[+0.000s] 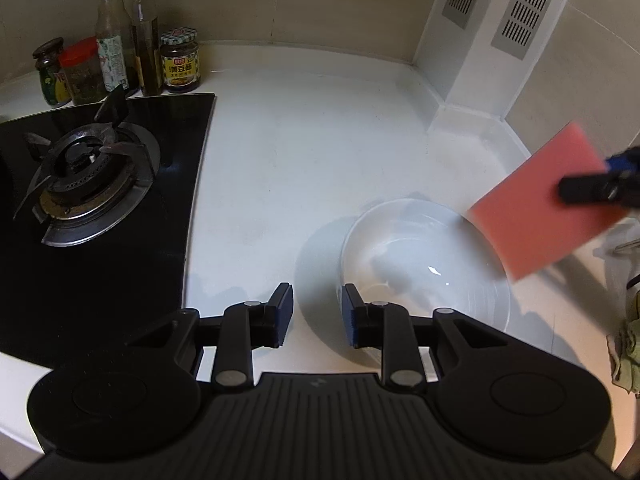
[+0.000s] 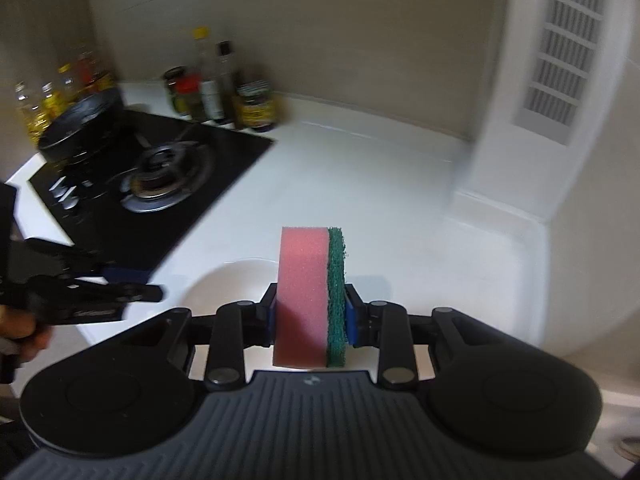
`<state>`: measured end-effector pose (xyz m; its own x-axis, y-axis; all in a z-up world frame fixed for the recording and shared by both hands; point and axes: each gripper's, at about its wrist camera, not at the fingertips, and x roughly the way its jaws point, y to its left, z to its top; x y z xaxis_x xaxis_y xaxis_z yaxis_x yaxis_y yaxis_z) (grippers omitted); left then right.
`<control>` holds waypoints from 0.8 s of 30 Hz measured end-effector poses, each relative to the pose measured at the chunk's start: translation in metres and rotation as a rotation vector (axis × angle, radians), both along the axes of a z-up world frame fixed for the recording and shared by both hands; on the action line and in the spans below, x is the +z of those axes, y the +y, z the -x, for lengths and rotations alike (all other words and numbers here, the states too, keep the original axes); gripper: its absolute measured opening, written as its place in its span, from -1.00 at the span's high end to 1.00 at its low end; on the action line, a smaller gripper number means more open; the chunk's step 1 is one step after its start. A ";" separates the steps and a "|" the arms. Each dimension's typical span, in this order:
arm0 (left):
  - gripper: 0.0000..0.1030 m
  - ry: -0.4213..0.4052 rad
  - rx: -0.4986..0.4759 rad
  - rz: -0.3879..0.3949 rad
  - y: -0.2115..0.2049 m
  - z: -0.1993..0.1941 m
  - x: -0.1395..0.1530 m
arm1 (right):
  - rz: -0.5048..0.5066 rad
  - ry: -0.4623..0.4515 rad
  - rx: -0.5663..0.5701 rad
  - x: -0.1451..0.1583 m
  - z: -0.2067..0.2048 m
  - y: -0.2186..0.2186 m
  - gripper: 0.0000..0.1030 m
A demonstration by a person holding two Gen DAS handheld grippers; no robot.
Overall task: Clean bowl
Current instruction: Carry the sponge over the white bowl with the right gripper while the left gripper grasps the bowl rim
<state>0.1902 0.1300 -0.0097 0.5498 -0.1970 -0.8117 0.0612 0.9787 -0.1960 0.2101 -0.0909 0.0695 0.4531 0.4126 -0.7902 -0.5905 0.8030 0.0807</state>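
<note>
A white bowl [image 1: 424, 264] stands upright on the white counter [image 1: 304, 152]. My left gripper [image 1: 317, 316] is open, with one finger outside the bowl's near-left rim and the other over its inside. My right gripper [image 2: 311, 312] is shut on a pink sponge [image 2: 302, 296] with a green scouring side, held upright above the bowl [image 2: 228, 284]. In the left wrist view the sponge [image 1: 536, 204] hangs over the bowl's right rim, held by the right gripper [image 1: 592, 190]. The left gripper [image 2: 120, 286] shows at the left of the right wrist view.
A black gas hob [image 1: 92, 200] with a burner lies to the left. Sauce bottles and jars [image 1: 132, 52] stand at the back wall. A black pot [image 2: 84, 124] sits on the far burner. A white vented column [image 1: 492, 40] rises at the back right. A crumpled cloth [image 1: 628, 356] lies right.
</note>
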 end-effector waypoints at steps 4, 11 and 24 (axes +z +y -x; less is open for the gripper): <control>0.41 0.010 -0.053 0.015 0.001 -0.010 -0.002 | 0.034 0.093 0.007 -0.034 -0.008 0.031 0.48; 0.41 0.041 -0.134 0.015 0.002 -0.019 -0.014 | 0.151 0.084 -0.032 -0.078 -0.012 0.059 0.48; 0.43 0.110 -0.129 0.078 -0.004 -0.035 -0.030 | 0.130 0.060 -0.030 -0.086 -0.006 0.063 0.47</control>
<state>0.2253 0.1263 -0.0393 0.4246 -0.3251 -0.8450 0.1594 0.9456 -0.2837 0.2165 -0.0281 -0.0162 0.4142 0.2921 -0.8621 -0.5632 0.8263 0.0094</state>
